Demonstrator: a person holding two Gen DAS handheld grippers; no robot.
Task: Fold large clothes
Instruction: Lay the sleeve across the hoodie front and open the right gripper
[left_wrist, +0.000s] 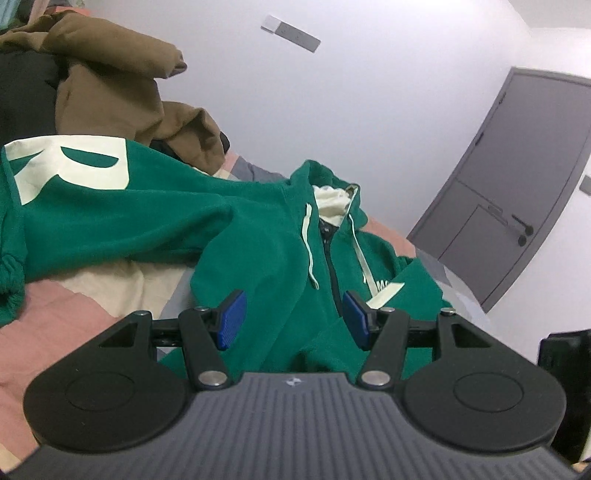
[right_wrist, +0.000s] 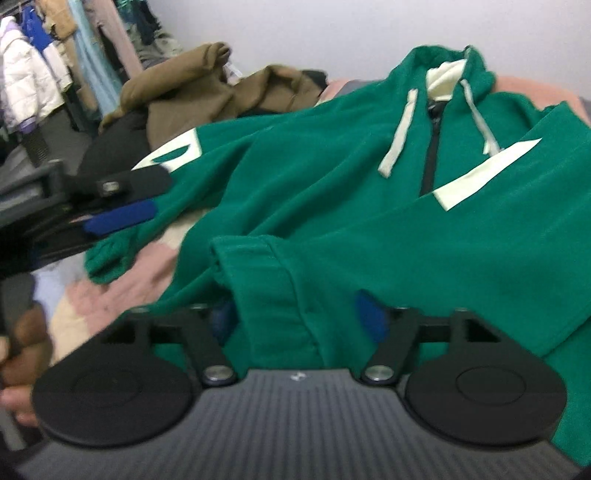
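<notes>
Lying spread across the pink, cream and grey patchwork bed cover (left_wrist: 55, 306), the green fleece zip hoodie with cream drawstrings (left_wrist: 258, 236) fills both wrist views, its cream-lined hood toward one o'clock. A heap of brown and black clothes (left_wrist: 110, 85) sits at eleven o'clock beyond it, with a rack of hanging garments (right_wrist: 33, 70) farther off. The left gripper (left_wrist: 293, 319) stands about half open, blue pads apart over the hoodie's chest, gripping nothing. The right gripper (right_wrist: 295, 317) gapes wide around a folded green cuff (right_wrist: 266, 288), pads not pressing it. No containers appear.

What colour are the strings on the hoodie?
Cream-white drawstrings; clearest in the right wrist view.
</notes>
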